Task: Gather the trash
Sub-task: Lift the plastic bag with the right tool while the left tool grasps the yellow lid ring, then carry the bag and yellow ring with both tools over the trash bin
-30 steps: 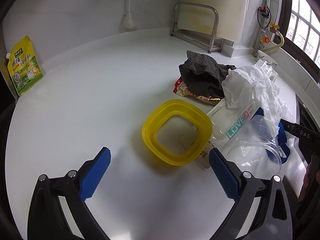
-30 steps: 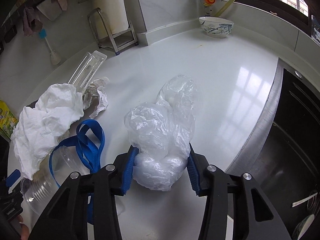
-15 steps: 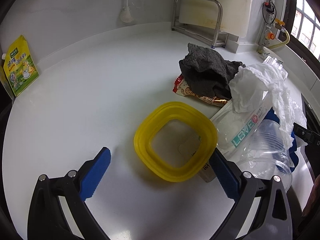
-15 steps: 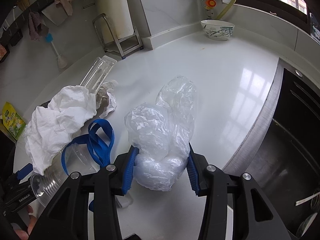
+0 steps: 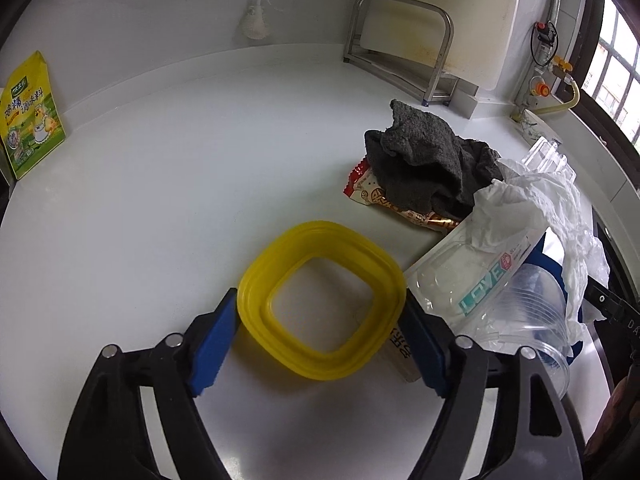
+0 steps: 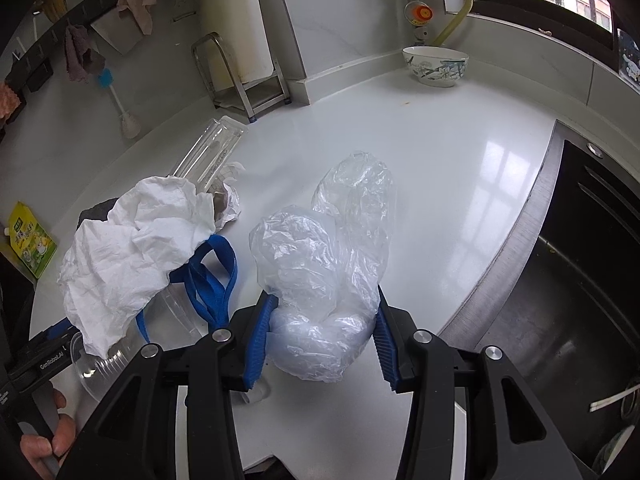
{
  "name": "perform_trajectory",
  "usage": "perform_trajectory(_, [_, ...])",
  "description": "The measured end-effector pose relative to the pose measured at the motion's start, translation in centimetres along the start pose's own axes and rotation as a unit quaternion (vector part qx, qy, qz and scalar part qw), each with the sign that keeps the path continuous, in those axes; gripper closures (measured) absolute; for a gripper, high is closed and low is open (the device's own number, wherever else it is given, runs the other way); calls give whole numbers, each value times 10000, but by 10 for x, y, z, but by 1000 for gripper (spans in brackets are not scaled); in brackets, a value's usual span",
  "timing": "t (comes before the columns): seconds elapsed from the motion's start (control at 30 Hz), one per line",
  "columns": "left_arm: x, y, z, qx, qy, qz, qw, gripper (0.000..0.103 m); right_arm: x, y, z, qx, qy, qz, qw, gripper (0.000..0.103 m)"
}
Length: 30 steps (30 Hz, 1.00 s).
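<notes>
A yellow square plastic ring [image 5: 256,336] lies flat on the white counter [image 5: 180,184]. My left gripper [image 5: 320,296] straddles it, jaws closing, and its blue pads [image 5: 214,336] touch the ring's left and right edges. My right gripper [image 6: 325,296] is shut on a crumpled clear plastic bag [image 6: 316,264] resting on the counter. Between the two lies a trash pile: grey cloth [image 5: 424,164], red snack wrapper [image 5: 370,192], white crumpled paper [image 6: 128,248], clear "LOVE" packaging [image 5: 476,288], stacked clear cups [image 5: 536,312] and a blue strap [image 6: 212,280].
A yellow-green seasoning pouch [image 5: 30,116] leans on the left wall. A metal rack [image 5: 400,48] and a hanging brush [image 5: 256,8] stand at the back. A patterned bowl [image 6: 435,65] sits far right, and a dark sink [image 6: 580,280] borders the counter on the right.
My left gripper has closed from wide open onto the yellow ring's two sides and come nearer to it. The right gripper keeps its hold on the bag, nearly still.
</notes>
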<state>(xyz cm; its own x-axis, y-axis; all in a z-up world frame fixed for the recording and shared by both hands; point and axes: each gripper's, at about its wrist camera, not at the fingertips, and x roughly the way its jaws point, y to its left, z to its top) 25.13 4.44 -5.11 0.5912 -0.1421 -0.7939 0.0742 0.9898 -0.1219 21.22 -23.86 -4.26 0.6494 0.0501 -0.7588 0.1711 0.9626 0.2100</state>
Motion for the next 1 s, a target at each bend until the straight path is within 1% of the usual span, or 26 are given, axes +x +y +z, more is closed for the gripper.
perform_trajectory(0.17, [-8, 5, -5, -35, -49, 28, 10000, 28, -3, -1, -8, -6, 62, 3, 10000, 59])
perform_trajectory(0.33, [-27, 11, -11, -23, -226, 170, 9996, 28, -12, -3, -17, 11, 55, -17, 10000, 59])
perform_trajectory(0.53, [-55, 11, -29, 78, -380, 387, 9985, 28, -32, -5, -31, 66, 13, -63, 10000, 59])
perform_trajectory(0.77, [-91, -3, -59, 224, -529, 484, 9972, 28, -69, -11, -62, 207, -65, -60, 9997, 59])
perform_trajectory(0.87, [-109, -12, -74, 280, -639, 448, 9966, 28, -89, -11, -82, 191, -134, 15, 9997, 59])
perform_trajectory(1.0, [-132, -25, -94, 385, -775, 411, 9954, 28, -113, -12, -111, 128, -218, 14, 9997, 59])
